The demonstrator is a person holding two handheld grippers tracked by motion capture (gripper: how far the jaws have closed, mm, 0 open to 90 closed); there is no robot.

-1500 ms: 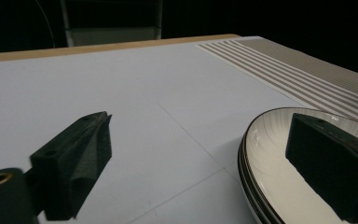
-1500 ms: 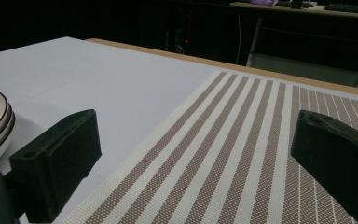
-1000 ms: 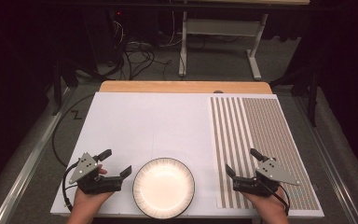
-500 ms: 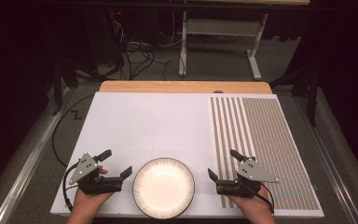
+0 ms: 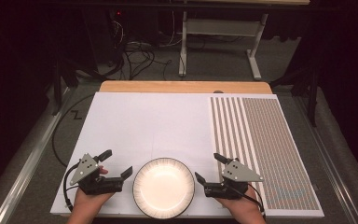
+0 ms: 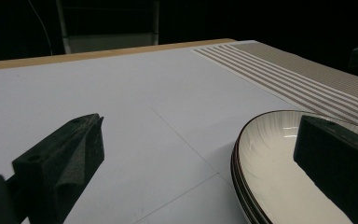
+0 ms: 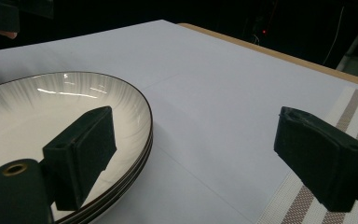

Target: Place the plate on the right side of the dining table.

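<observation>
Plates, stacked at the near edge of the white surface, are flanked by the left tongs and right tongs, both open and empty, the right jaws having just been closing, apparently for a rim grasp.

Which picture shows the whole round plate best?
The high view: the plate shows as a full circle between both grippers. The left gripper view catches just its near edge, the right gripper view about half, partly behind a black jaw.
</observation>
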